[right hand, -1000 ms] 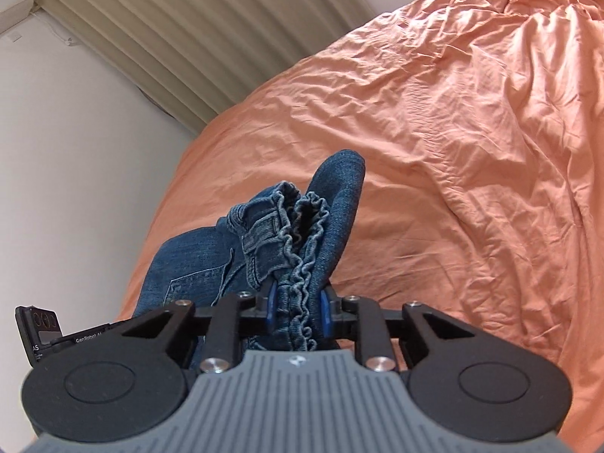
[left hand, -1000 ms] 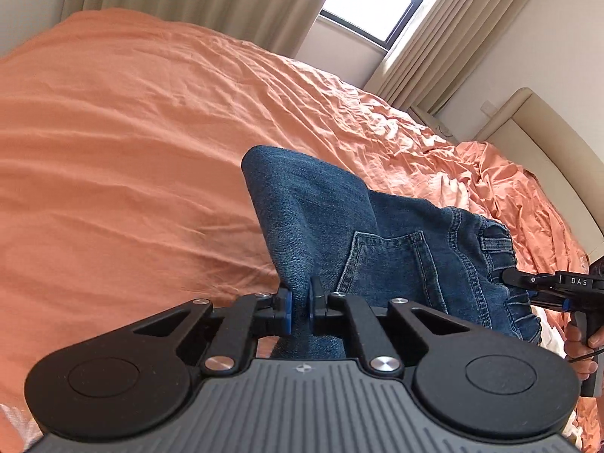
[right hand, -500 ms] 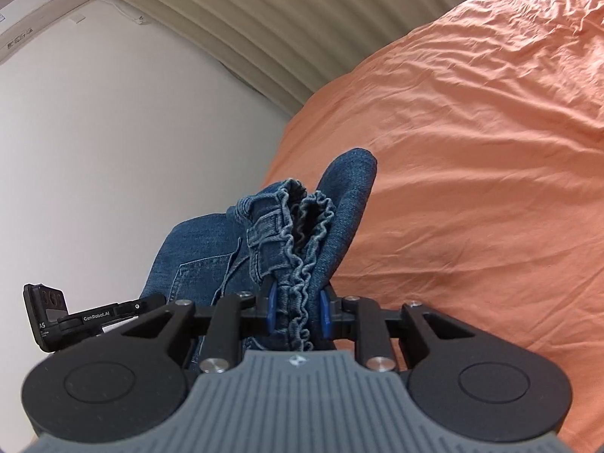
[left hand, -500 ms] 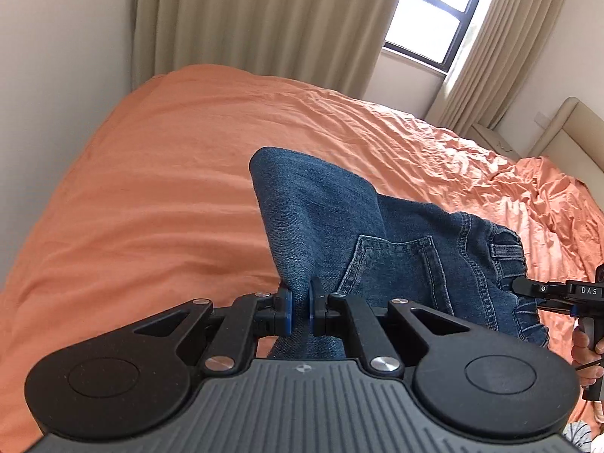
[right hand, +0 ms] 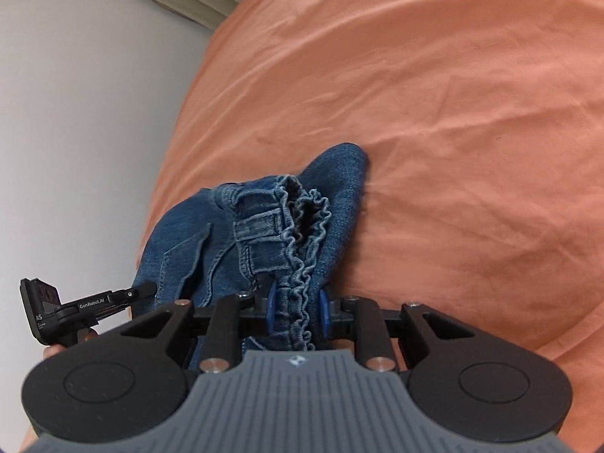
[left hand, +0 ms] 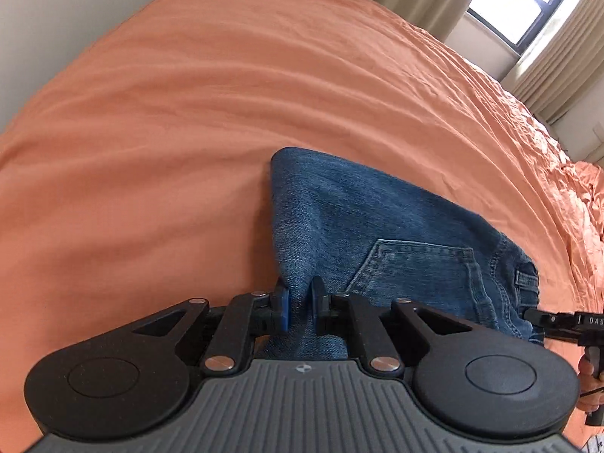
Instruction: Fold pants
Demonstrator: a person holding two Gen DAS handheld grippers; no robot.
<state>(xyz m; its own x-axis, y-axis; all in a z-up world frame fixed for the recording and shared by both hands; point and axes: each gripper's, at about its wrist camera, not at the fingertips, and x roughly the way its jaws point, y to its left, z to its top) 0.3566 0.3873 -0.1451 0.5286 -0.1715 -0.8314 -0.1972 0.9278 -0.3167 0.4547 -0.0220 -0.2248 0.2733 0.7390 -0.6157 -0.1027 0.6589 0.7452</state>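
Left wrist view is taken from just behind the left gripper (left hand: pixel 300 307), close over the bed (left hand: pixel 188 132), aimed along it toward the window (left hand: pixel 517 3). Right wrist view is mounted the same way behind the right gripper (right hand: pixel 294 311), pointed at the wall (right hand: pixel 75 113) and curtain side. The jeans (left hand: pixel 377 234) are shared at near range, seen from opposite ends; each gripper is caught at the other frame's edge.

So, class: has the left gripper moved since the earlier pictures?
Yes. The left gripper, shut on the jeans, has tipped downward: the window has slid toward the top right corner and the orange bedspread fills more of its view.
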